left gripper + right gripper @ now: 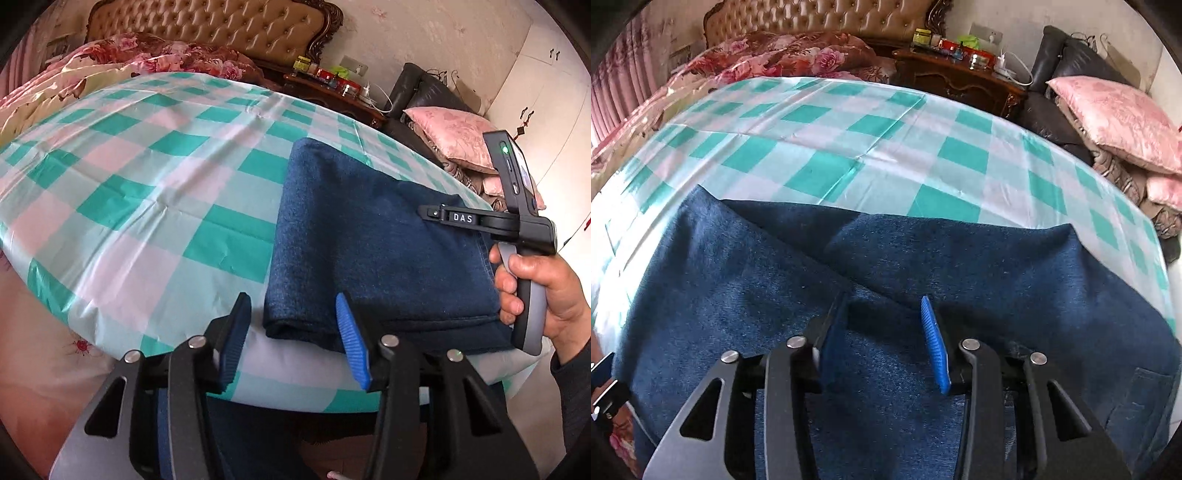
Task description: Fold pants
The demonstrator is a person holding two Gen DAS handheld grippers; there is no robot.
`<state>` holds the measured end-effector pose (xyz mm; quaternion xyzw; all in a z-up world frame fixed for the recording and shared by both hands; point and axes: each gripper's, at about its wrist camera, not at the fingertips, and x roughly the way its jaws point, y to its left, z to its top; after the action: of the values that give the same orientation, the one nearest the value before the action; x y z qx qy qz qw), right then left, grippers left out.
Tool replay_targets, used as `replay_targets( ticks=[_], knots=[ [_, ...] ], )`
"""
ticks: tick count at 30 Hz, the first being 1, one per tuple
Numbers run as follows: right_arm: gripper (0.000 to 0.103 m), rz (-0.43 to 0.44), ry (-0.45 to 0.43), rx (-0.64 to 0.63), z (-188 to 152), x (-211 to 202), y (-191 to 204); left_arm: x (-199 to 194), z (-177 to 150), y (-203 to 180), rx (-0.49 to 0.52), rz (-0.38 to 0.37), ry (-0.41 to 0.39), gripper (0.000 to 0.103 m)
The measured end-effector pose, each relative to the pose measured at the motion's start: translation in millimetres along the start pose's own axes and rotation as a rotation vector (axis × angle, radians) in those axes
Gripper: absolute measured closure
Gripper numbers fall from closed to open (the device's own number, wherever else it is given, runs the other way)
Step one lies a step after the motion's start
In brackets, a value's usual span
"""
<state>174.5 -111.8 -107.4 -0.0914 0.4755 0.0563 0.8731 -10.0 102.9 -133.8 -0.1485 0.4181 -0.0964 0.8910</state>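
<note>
The folded pants [369,251] lie on the checked sheet [147,184] at the near right part of the bed. The left gripper [291,332] hovers at the near edge with its fingers [352,343] spread wide and empty; the near left corner of the pants sits between them, apparently not touching. The right gripper [884,332] is above the middle of the pants [886,258], its fingers [932,343] wide apart, holding nothing.
</note>
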Motion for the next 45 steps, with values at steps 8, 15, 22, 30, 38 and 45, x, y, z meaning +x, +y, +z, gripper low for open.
replay_targets(
  ticks=[8, 15, 22, 30, 38, 45],
  knots=[
    [0.063, -0.023, -0.015, -0.008, -2.2, -1.0, 2.8, -3.4, 3.6, 7.5, -0.105, -0.056, 0.016, 0.079],
    [0.04, -0.089, 0.056, -0.028, 12.2, -6.1, 3.2, -20.2, 9.9, -11.0, -0.057, -0.026, -0.041, 0.088],
    [0.021, 0.311, 0.137, -0.017, 69.8, -48.6, 54.8, -36.8, 16.0, -46.2, 0.076, 0.086, -0.127, 0.089],
    [0.022, 0.289, 0.38, -0.182, 93.5, 6.0, 153.7, -48.9, 16.5, -71.5, 0.143, 0.141, -0.182, 0.09],
    [0.084, 0.277, 0.323, -0.172, 93.5, -0.4, 141.4, -56.8, 18.6, -63.8, 0.013, 0.045, -0.216, 0.068],
    [0.086, 0.374, 0.261, -0.081, 101.1, -31.1, 107.7, -31.2, 3.2, -67.4, -0.212, 0.003, -0.148, 0.033]
  ],
)
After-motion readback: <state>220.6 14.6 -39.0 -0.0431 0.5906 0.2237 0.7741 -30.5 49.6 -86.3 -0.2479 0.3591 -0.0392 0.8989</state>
